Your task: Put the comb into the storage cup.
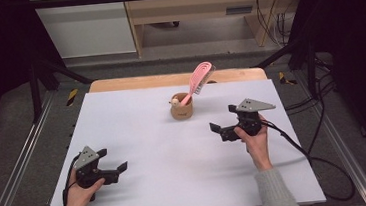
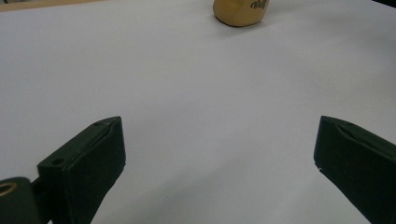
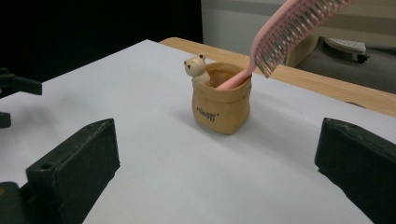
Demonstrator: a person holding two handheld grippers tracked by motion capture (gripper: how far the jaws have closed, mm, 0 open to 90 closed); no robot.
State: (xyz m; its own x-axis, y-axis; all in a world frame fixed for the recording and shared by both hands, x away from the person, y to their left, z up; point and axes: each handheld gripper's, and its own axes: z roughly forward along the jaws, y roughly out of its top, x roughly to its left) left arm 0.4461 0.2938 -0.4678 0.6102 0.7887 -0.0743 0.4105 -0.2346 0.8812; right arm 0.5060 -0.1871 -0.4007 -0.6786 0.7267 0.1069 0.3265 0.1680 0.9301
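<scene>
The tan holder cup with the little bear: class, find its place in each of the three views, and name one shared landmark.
High view: the holder cup stands at centre, towards the table's far edge.
Left gripper view: top edge, right of centre.
Right gripper view: centre, pink comb leaning out.
Shared landmark: the white table sheet.

Colour log: pink, tan, white, black.
You have a pink comb (image 3: 285,28) with grey-tipped teeth in a tan pouch-shaped holder (image 3: 223,105) bearing dark lettering and a cream bear figure (image 3: 196,66); white tabletop (image 1: 165,149) with a wood-toned far edge; each hand-held gripper black, left (image 1: 112,164), right (image 1: 223,122).
</scene>
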